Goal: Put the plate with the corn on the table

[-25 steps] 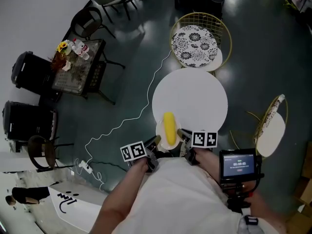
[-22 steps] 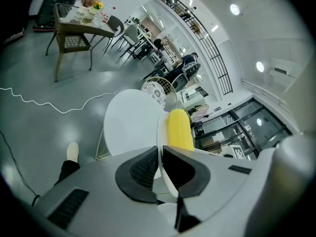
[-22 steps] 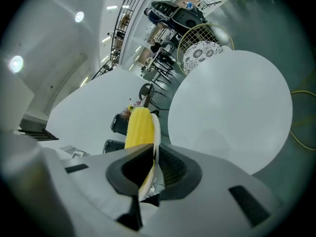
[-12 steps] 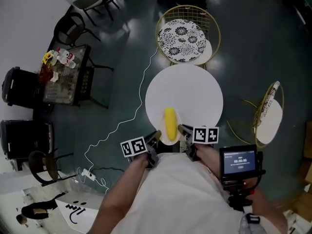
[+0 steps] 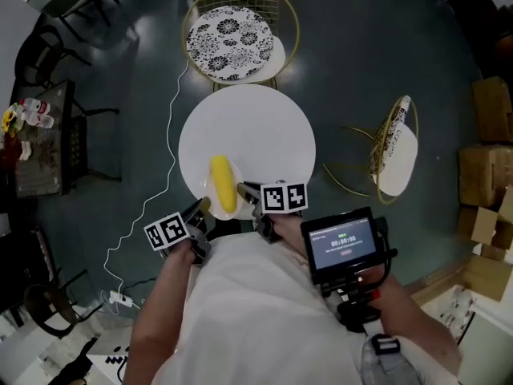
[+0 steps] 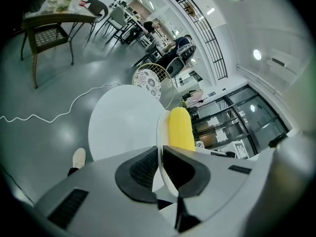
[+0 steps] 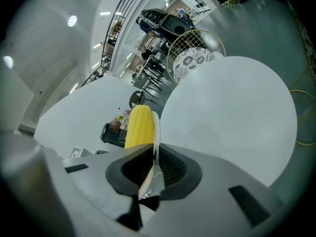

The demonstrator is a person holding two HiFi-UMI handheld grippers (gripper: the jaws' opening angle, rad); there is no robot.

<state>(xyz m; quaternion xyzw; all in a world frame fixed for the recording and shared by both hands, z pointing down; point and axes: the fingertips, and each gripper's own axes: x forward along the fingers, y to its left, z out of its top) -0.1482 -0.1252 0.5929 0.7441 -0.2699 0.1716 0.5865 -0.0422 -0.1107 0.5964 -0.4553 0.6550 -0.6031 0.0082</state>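
Observation:
A white plate (image 5: 210,192) carrying a yellow corn cob (image 5: 222,183) hovers at the near edge of the round white table (image 5: 256,131). Whether it touches the tabletop I cannot tell. My left gripper (image 5: 196,211) is shut on the plate's left rim and my right gripper (image 5: 248,192) on its right rim. The left gripper view has the plate's rim (image 6: 160,132) edge-on between the pads of the left gripper (image 6: 160,169), the corn (image 6: 180,130) beyond and the table (image 6: 123,125) below. In the right gripper view the right gripper (image 7: 153,169) clamps the rim (image 7: 156,132) beside the corn (image 7: 139,127), over the table (image 7: 232,107).
A gold wire chair with a patterned cushion (image 5: 232,30) stands beyond the table. A second gold chair (image 5: 397,147) is to its right. A white cable (image 5: 156,183) runs over the dark floor at left. Cardboard boxes (image 5: 489,167) sit far right. A screen device (image 5: 345,243) hangs at the person's chest.
The head view has swung, so the table and chairs now sit further left and up. Both grippers still hold the plate with the corn at the table's near edge.

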